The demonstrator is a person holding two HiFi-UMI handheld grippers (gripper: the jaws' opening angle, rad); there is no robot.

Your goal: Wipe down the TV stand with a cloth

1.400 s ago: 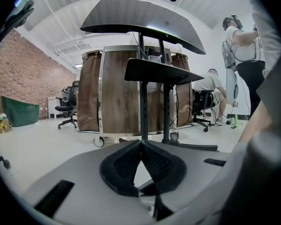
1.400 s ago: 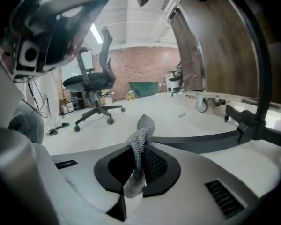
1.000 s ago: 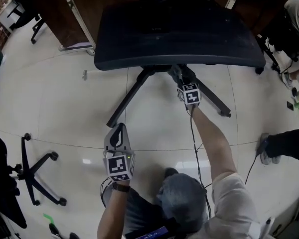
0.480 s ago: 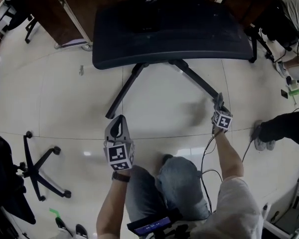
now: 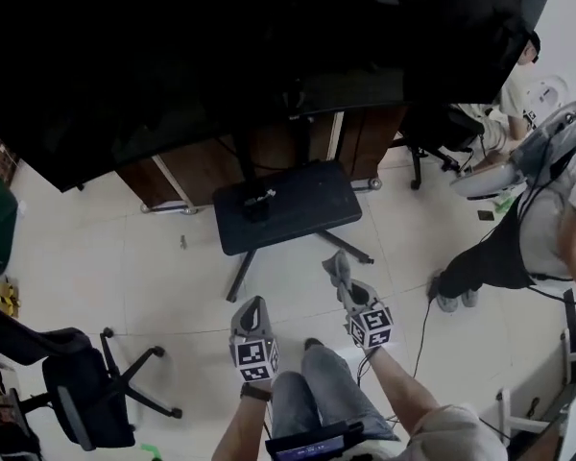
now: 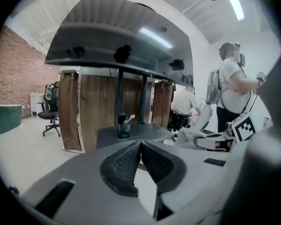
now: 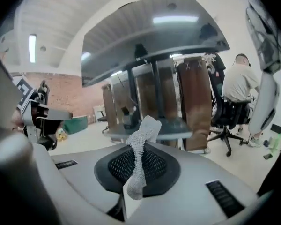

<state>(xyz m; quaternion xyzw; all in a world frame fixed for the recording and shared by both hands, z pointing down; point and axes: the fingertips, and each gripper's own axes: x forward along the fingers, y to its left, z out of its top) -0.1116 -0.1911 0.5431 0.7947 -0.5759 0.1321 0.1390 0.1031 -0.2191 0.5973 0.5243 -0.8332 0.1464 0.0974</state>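
The TV stand's dark base shelf (image 5: 307, 209) stands on splayed legs under a big black screen (image 5: 173, 56). A small cup (image 5: 257, 205) sits on the shelf. Both grippers are held in front of the stand, off it. My right gripper (image 5: 339, 269) is shut on a grey cloth (image 5: 336, 262), which sticks up from the jaws as a mesh cloth (image 7: 141, 146) in the right gripper view. My left gripper (image 5: 252, 305) is shut and empty; its ribbed pads (image 6: 129, 161) meet. From the left gripper view, the shelf (image 6: 136, 134) and cup (image 6: 123, 125) lie ahead.
A black office chair (image 5: 86, 392) stands at the lower left. A standing person (image 5: 547, 209) and a seated person (image 7: 241, 86) are at the right. Wooden cabinets (image 5: 269, 152) stand behind the stand. A cable (image 5: 424, 320) trails from my right gripper.
The head view has risen and drawn back from the stand. My right gripper has come off the stand's leg and back toward the body with the cloth. The left gripper stays shut.
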